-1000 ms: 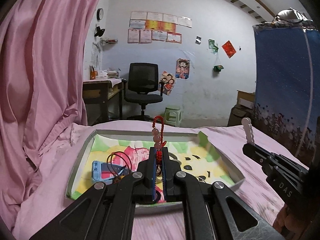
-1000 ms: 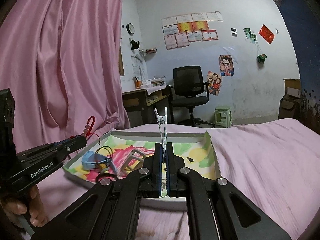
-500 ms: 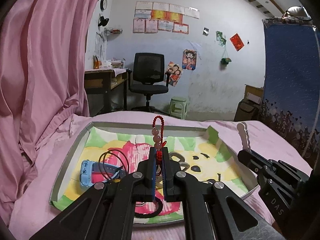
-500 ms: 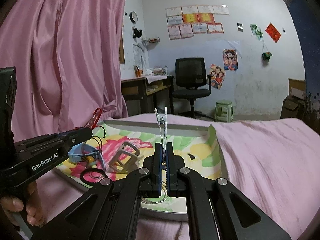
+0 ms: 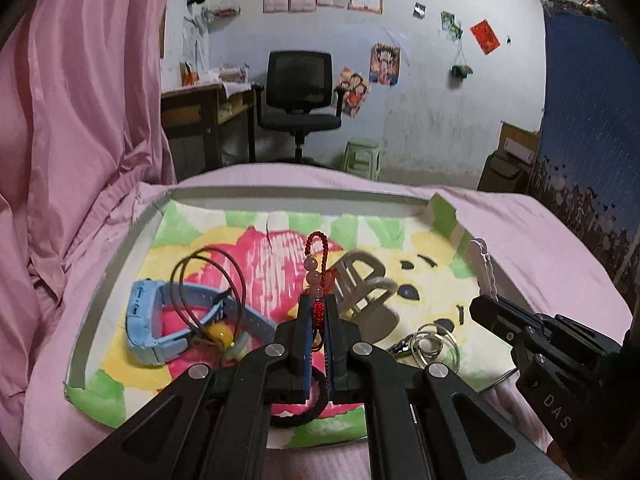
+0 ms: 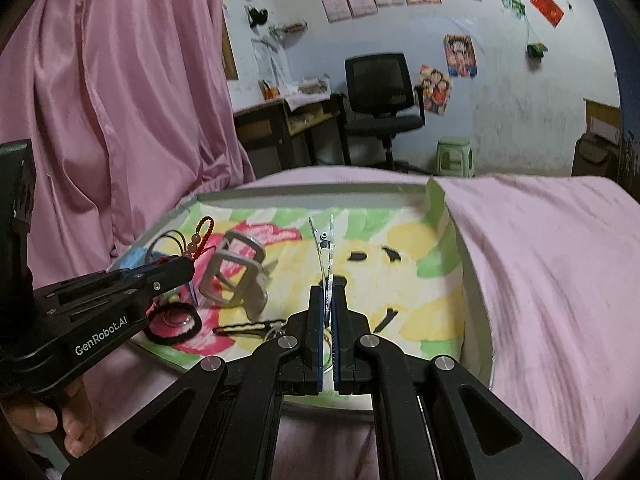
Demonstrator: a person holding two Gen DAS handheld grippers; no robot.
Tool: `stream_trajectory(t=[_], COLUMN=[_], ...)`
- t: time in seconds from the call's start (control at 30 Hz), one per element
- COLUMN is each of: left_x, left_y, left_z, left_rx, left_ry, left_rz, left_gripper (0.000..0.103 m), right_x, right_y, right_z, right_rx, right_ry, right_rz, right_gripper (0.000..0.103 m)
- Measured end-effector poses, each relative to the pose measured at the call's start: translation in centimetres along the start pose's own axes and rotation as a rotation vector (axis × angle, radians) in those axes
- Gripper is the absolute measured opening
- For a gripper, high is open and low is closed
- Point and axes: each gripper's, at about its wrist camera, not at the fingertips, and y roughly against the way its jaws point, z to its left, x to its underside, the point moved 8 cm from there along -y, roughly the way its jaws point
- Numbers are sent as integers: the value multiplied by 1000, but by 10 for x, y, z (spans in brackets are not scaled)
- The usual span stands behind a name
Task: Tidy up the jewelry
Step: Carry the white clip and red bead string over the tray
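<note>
My left gripper (image 5: 318,312) is shut on a red cord charm with pink beads (image 5: 315,268), which stands up over the colourful tray (image 5: 120,256). My right gripper (image 6: 327,300) is shut on a silver hair clip (image 6: 325,244) that points upward over the tray (image 6: 478,304). In the tray lie a blue watch (image 5: 154,320), a brown cord loop (image 5: 208,280), a beige claw clip (image 5: 364,284), metal rings (image 5: 434,346) and a black hair tie (image 6: 172,322). Each gripper shows in the other's view: the right gripper (image 5: 486,304), the left gripper (image 6: 182,266).
The tray rests on a pink bedsheet (image 6: 540,260). A pink curtain (image 5: 80,128) hangs at the left. Beyond the bed stand a desk (image 5: 200,108), a black office chair (image 5: 300,96) and a green stool (image 5: 362,156). A hand (image 6: 60,424) holds the left gripper's handle.
Both grippers have come forward and down over the tray while keeping their hold. The tray's contents now sit closer and larger in both views.
</note>
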Motion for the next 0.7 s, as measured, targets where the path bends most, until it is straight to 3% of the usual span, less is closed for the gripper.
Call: stream_trajectory(t=[0.23, 0.7], left_x=[7, 17], left_y=[-15, -29], left_z=[1, 5], left_rx=[-5, -2], left_ry=[1, 22], left_rz=[75, 160], left_gripper=[5, 5], right_x=[13, 17], right_y=[-12, -18], right_z=[1, 5], right_rx=[-2, -2], right_ry=[-3, -4], right_rz=[71, 102], right_gripper=[4, 4])
